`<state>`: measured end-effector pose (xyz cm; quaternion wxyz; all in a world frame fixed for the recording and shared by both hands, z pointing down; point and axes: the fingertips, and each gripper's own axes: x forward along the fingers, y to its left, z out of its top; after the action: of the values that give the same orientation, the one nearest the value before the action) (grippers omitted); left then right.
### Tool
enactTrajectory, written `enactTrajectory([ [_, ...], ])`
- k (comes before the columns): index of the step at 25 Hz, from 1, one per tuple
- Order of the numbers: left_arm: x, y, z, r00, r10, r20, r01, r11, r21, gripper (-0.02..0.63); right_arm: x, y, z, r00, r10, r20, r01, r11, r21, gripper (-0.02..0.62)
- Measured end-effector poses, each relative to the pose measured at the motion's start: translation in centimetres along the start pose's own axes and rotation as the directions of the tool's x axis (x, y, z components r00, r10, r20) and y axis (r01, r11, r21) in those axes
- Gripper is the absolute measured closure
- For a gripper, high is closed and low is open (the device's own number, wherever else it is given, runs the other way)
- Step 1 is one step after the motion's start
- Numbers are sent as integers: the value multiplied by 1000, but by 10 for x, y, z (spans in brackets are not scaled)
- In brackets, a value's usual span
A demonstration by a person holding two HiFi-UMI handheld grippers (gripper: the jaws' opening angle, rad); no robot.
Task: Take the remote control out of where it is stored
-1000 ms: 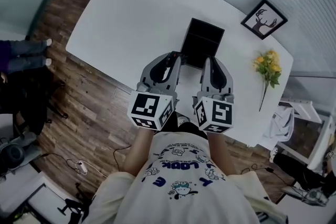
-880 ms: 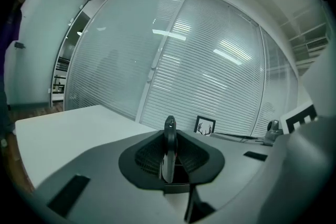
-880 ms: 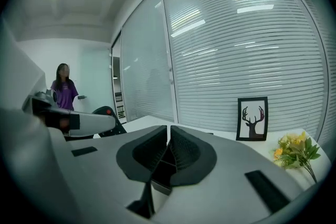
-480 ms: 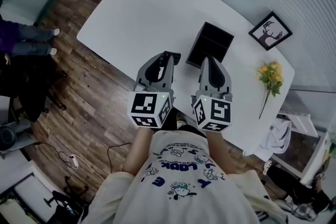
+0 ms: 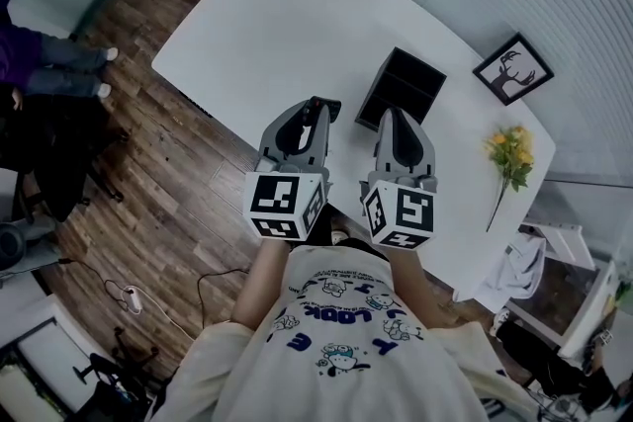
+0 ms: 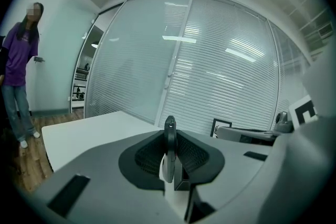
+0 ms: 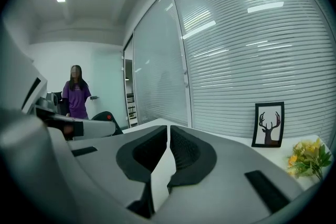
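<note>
Tagger: Moved: left gripper (image 5: 316,110) has swung off the storage box (image 5: 401,86) toward frame left. A second ago its tips sat at the box's near corner. The box also sits further right in frame now because the head camera shifted.

Checker: Grip?

Tagger: Clenched on the remote control (image 6: 169,145). Left gripper view has it edge-on and upright between the pads, with its tip poking past them. Right gripper (image 5: 397,114) is pinched together with nothing in it.

Checker: Progress?

Tagger: Extraction looks done, I'd say. The remote is clear of the box, over the white table (image 5: 267,25) at centre of the head view. The box is just up-right of it, apart. What's left is probably setting it down, if that even counts.

Checker: View differences, near to far?

Tagger: Only the head view shows the marker cubes (image 5: 285,205), both grippers side by side, and the box's open top. The box is dark inside, so I can't tell what else it holds. Only the left gripper view shows pad contact on the remote. Right gripper view shows the bare slit between its jaws, then the deer picture (image 7: 269,124) and yellow flowers (image 7: 307,157) at lower right, with blinds (image 7: 252,50) behind. No box in that view. The bystander in purple (image 6: 18,68) stands at far left in the left gripper view. The head view catches only legs at its upper-left edge.
</note>
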<state>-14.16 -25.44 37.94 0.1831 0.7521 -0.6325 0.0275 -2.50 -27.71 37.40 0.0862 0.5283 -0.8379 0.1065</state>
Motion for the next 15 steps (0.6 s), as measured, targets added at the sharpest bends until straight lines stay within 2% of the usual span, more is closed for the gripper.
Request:
enactTrajectory([
  [15,3,-11,2,1000,-10,4,10,1000,11,537,-2,-7,3,1000,-6,2,6,1000,5,554],
])
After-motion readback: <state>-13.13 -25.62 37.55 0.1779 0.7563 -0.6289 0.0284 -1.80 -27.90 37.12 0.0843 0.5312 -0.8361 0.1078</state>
